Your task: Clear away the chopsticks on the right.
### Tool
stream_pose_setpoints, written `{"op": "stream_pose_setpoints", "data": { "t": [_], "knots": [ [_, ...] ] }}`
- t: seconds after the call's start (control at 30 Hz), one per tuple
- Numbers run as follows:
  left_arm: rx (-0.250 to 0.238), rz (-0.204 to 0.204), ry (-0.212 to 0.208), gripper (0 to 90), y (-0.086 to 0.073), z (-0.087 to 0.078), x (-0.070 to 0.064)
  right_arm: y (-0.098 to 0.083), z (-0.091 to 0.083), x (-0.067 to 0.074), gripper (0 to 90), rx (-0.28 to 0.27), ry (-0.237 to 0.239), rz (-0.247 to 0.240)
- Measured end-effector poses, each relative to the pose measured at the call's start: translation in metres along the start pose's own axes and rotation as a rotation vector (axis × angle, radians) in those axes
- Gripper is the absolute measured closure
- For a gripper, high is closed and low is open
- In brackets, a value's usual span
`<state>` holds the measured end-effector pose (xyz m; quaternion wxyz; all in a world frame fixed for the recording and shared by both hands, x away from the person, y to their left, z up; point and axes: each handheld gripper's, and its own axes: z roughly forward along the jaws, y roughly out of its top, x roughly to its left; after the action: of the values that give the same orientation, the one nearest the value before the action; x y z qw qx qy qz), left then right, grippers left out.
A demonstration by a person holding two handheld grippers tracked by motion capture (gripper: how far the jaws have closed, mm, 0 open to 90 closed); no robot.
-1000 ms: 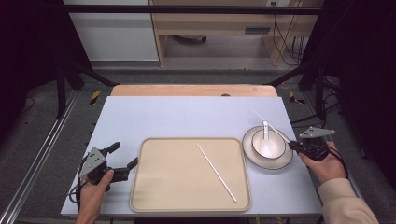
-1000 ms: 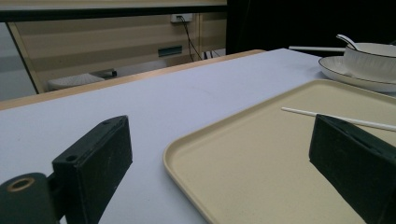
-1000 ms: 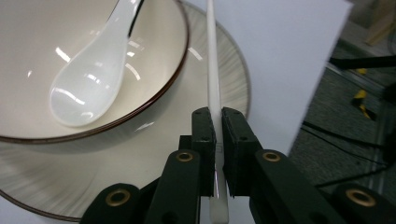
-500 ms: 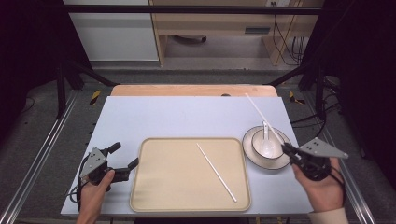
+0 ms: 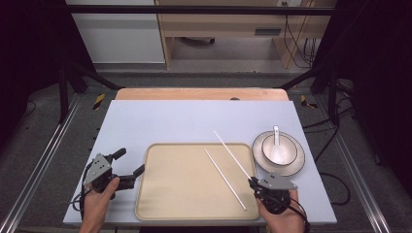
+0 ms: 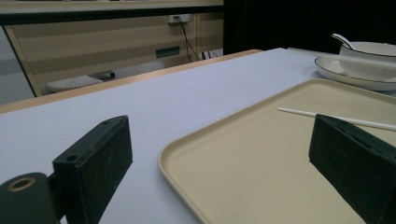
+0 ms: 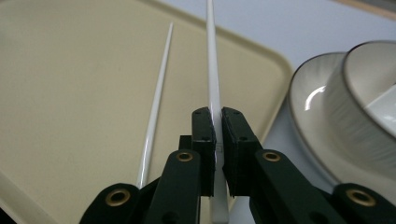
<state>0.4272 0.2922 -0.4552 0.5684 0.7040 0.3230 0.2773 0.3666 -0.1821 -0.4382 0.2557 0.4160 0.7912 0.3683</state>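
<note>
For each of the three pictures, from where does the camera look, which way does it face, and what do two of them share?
High view: above the person's side, facing forward and down on the pale blue table; both hands and tongs enter from below.
Left gripper view: rides the left tongs, low, facing across the beige rectangular plastic tray; jaws wide apart.
Right gripper view: rides the right tongs, facing along the held thin white chopstick.
Shared: the second white chopstick lying on the tray and the white bowl on its plate.
</note>
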Motion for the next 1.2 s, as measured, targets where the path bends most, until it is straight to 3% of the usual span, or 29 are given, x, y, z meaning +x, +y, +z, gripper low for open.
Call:
{"op": "stream_pose_setpoints", "data": {
  "t": [0.13, 0.27, 0.4, 0.47, 0.63, 0.77, 0.8, 0.83, 0.9, 0.93, 0.97, 1.07, 1.13, 1.2],
  "knots": [
    [0.004, 0.003, -0.012, 5.8, -0.001, 0.003, -0.003, -0.009, 0.011, 0.009, 84.0, 0.045, 0.058, 0.022],
    [0.013, 0.013, -0.017, 5.9, -0.001, 0.006, -0.006, -0.01, 0.015, 0.011, 84.0, 0.065, 0.061, 0.013],
    [0.012, 0.024, 0.029, 6.4, 0.003, 0.004, -0.012, -0.014, 0.017, 0.011, 84.0, 0.095, 0.076, 0.064],
    [0.01, 0.028, 0.029, 6.4, 0.003, 0.004, -0.014, -0.018, 0.017, 0.011, 84.0, 0.103, 0.087, 0.065],
    [0.014, 0.034, 0.018, 6.4, 0.005, 0.006, -0.021, -0.019, 0.022, 0.009, 83.9, 0.122, 0.109, 0.121],
    [0.022, 0.05, 0.003, 6.4, 0.007, 0.008, -0.029, -0.016, 0.028, 0.011, 82.8, 0.115, 0.135, 0.116],
    [0.025, 0.054, -0.002, 6.4, 0.008, 0.009, -0.031, -0.017, 0.03, 0.01, 76.9, 0.108, 0.148, 0.105],
    [0.03, 0.057, -0.012, 6.5, 0.008, 0.01, -0.033, -0.016, 0.028, 0.012, 71.6, 0.113, 0.144, 0.14],
    [0.038, 0.067, -0.023, 6.6, 0.01, 0.01, -0.035, -0.015, 0.021, 0.008, 66.6, 0.037, 0.146, 0.156],
    [0.049, 0.079, -0.057, 6.6, 0.013, 0.011, -0.039, -0.015, 0.017, 0.005, 62.7, -0.001, 0.133, 0.154],
    [0.049, 0.079, -0.057, 6.6, 0.013, 0.011, -0.039, -0.015, 0.015, 0.002, 57.5, -0.029, 0.118, 0.16],
    [0.088, 0.061, -0.118, 7.2, 0.015, 0.018, -0.048, -0.014, 0.013, -0.006, 42.6, -0.054, 0.096, 0.171],
    [0.101, 0.059, -0.132, 8.3, 0.015, 0.02, -0.052, -0.012, 0.011, -0.01, 34.1, -0.088, 0.061, 0.154],
    [0.131, 0.08, -0.157, 9.1, 0.018, 0.026, -0.063, -0.01, 0.007, -0.012, 26.2, -0.132, 0.038, 0.148]
  ]
}}
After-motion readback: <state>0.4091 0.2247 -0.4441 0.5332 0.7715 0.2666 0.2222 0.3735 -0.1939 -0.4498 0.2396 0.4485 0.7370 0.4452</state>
